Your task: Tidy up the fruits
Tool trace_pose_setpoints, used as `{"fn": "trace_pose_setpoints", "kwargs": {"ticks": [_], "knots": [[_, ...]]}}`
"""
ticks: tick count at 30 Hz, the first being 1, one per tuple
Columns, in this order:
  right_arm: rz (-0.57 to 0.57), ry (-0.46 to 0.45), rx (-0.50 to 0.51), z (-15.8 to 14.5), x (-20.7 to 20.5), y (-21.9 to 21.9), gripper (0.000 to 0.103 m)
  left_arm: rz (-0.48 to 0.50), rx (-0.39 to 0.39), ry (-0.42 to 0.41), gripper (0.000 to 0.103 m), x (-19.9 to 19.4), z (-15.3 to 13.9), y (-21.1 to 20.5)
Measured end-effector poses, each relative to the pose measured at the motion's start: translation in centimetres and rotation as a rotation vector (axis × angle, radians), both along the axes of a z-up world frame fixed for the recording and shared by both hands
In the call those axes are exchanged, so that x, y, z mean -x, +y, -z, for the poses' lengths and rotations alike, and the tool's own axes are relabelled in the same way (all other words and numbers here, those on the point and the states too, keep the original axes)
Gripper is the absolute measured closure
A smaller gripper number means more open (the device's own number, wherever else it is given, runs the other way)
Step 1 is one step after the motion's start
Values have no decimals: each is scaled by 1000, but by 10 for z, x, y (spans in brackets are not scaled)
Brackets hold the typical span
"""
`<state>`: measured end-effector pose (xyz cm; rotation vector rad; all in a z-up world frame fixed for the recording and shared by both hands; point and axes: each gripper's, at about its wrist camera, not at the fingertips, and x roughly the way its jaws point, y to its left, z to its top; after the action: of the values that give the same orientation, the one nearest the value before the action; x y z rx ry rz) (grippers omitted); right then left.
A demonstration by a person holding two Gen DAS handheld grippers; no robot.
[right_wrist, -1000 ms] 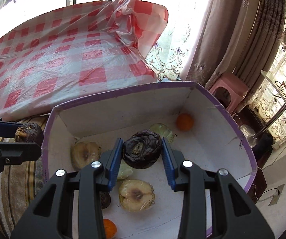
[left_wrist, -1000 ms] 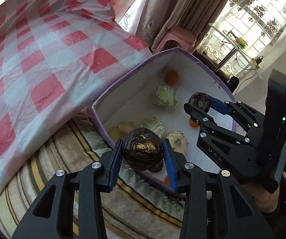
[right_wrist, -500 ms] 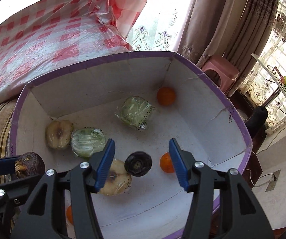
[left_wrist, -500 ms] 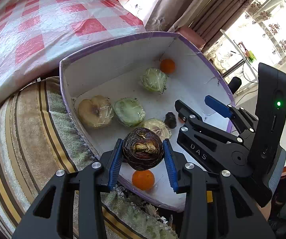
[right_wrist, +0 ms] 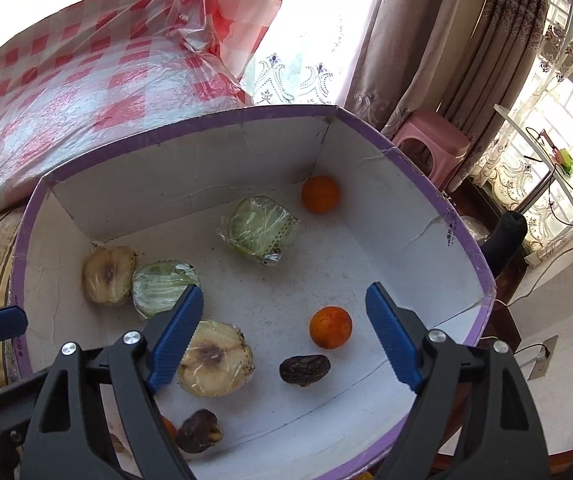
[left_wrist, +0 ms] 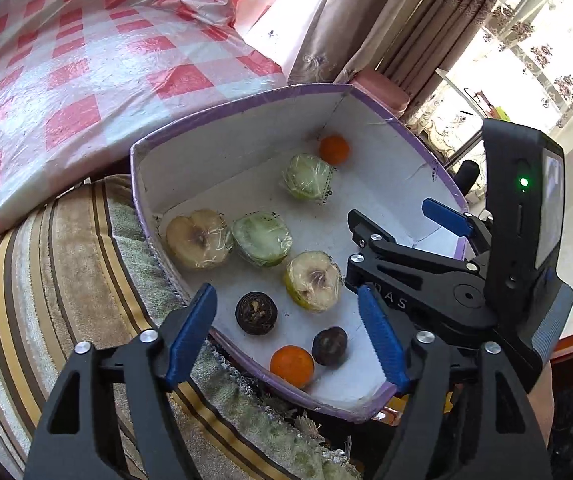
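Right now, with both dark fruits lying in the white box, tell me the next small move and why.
Probably lift both grippers up out of the white purple-rimmed cardboard box. The left gripper and right gripper are opening with nothing between the jaws, and the two dark wrinkled fruits already rest on the box floor.

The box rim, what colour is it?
Purple, running along the top edge of the white box; the right wrist view shows it best.

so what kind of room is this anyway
Most likely a home living room or bedroom: patterned curtains at bright windows, a pink plastic stool, and a striped woven cover under the white box of fruit.
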<state>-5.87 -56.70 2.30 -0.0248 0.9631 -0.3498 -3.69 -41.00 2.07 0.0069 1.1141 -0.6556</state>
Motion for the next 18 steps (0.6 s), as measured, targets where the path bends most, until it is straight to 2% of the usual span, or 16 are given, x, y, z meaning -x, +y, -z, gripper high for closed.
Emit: {"fn": "trace_pose_setpoints", "kwargs": {"ticks": [2,5,12,18], "knots": [[8,-3,-15,0,1,-4,18,-3,-38,-37,12,3,-6,-3],[0,-4,-13,0,2,-3,17,8,-31,-21,12,4,-7,-2],[-10,-9,-10,-3,1,-1,14,-27,-35,-68,11,10,-20,2],[-9,-10,7,-7,1,-1,14,-51,-24,-58,11,7,-22,5]]}}
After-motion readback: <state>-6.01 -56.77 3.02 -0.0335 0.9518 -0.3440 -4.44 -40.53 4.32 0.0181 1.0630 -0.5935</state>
